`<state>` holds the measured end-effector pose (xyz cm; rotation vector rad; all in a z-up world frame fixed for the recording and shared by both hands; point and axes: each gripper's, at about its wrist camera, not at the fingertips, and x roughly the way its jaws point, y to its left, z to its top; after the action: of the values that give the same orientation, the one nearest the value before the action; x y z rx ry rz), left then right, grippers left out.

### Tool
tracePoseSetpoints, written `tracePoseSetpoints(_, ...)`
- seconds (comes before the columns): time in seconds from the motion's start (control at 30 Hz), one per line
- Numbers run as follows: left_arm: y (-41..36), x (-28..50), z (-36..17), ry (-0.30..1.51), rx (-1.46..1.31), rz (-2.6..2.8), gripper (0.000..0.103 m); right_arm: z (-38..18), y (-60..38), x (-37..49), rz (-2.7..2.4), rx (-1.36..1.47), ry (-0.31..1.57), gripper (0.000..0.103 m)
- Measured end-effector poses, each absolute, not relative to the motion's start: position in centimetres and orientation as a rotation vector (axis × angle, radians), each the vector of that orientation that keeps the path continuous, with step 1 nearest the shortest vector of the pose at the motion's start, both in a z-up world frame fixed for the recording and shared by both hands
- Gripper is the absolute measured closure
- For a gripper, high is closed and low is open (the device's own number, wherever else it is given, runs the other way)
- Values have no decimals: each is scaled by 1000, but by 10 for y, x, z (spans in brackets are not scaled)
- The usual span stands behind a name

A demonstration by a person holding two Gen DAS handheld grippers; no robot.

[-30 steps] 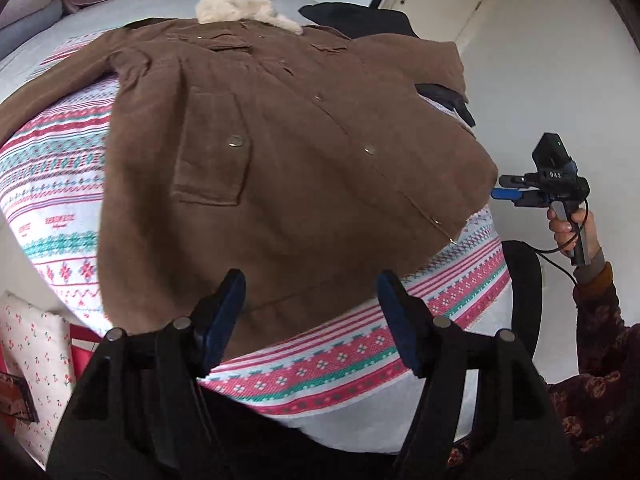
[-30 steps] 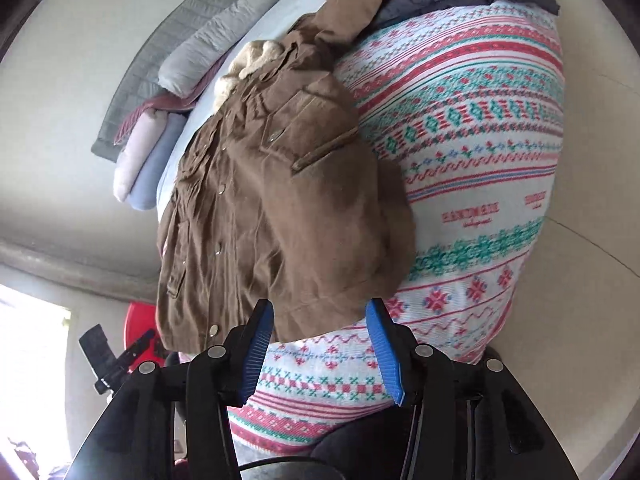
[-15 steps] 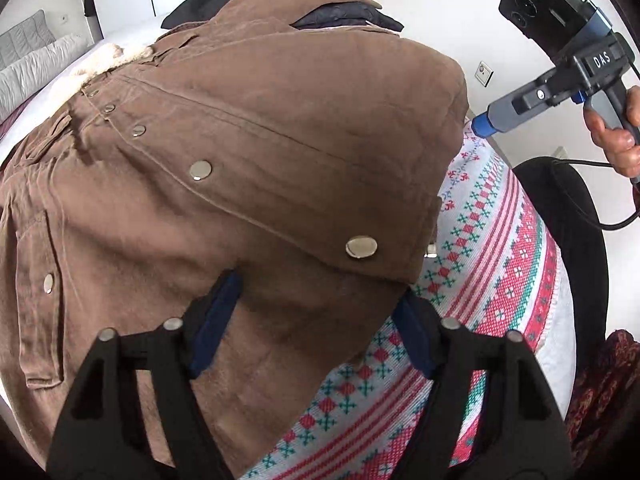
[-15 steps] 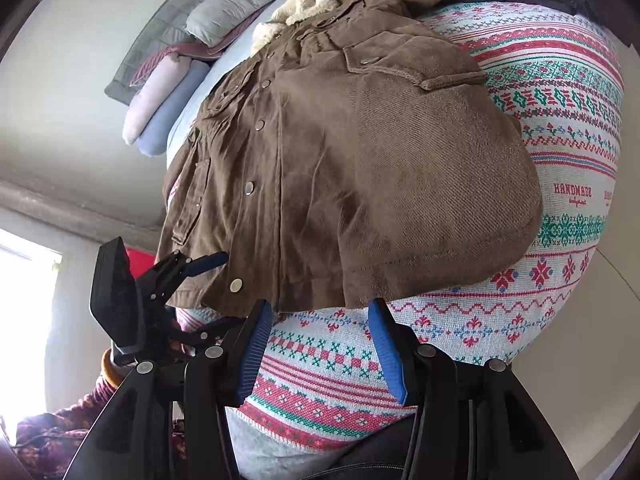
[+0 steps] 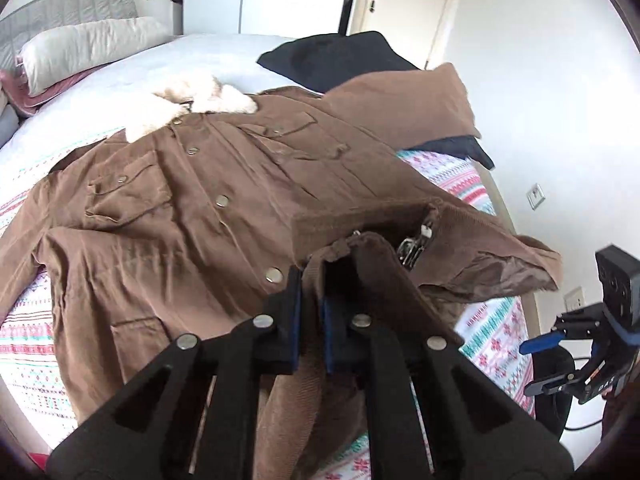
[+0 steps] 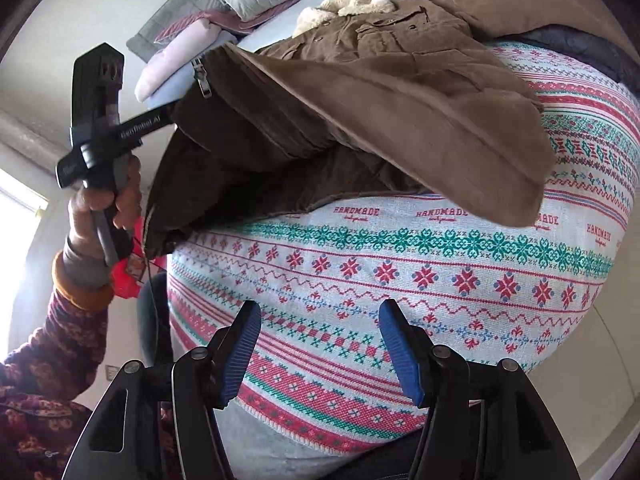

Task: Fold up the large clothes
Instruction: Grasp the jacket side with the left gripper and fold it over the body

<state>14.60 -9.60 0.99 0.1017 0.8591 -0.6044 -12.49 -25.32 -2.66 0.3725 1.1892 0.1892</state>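
Note:
A brown corduroy jacket with a cream fleece collar lies front up on a patterned knit blanket on the bed. My left gripper is shut on the jacket's lower front corner by the zip and holds it raised, so the dark lining shows underneath. In the right wrist view a hand holds that left gripper, its tips buried in the cloth. My right gripper hovers over the blanket below the jacket's hem. Its jaws are opening with nothing between them. It also shows at the right edge.
A dark garment lies beyond the jacket under its far sleeve. Pillows are stacked at the headboard. A door and wall sockets are to the right. Something red sits beside the bed.
My left gripper closed on the jacket's lower corner and lifted it off the blanket toward the collar. My right gripper's jaws widened and it drew back from the hem.

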Motion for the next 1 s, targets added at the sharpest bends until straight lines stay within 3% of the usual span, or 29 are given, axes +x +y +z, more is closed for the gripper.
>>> tracePoseSetpoints(0.23,-58,216,2,895,-59,-454,94,-36,-298,-81,-39,403,1132,40)
tracePoseSetpoints(0.4,-53,247,-13,946,-109,-438,93,-48,-275,-33,34,250,1142,40)
tracePoseSetpoints(0.5,-58,256,-23,945,-36,-422,91,-66,-253,-4,33,139,1163,40)
tracePoseSetpoints(0.57,-58,264,-34,968,17,-427,83,-72,-243,14,41,100,1162,44)
tracePoseSetpoints(0.6,-56,267,-40,983,35,-433,81,-69,-240,22,52,103,1147,55)
tracePoseSetpoints(0.63,-53,270,-45,1003,52,-432,79,-65,-238,30,75,125,1132,78)
tracePoseSetpoints(0.67,-48,270,-48,1019,61,-424,79,-59,-238,37,102,166,1122,88)
tracePoseSetpoints(0.73,-32,266,-46,1039,28,-429,79,-45,-239,46,154,251,1104,95)
tracePoseSetpoints(0.8,-10,254,-34,1046,-58,-480,70,-31,-240,49,210,321,1071,96)
tracePoseSetpoints(0.87,14,233,-17,1010,-134,-516,42,-22,-244,48,260,424,1060,97)
tracePoseSetpoints(0.9,27,218,-7,981,-155,-528,33,-18,-252,45,277,482,1053,97)
tracePoseSetpoints(1.0,61,168,10,936,-153,-556,27,-3,-266,26,316,590,1001,98)
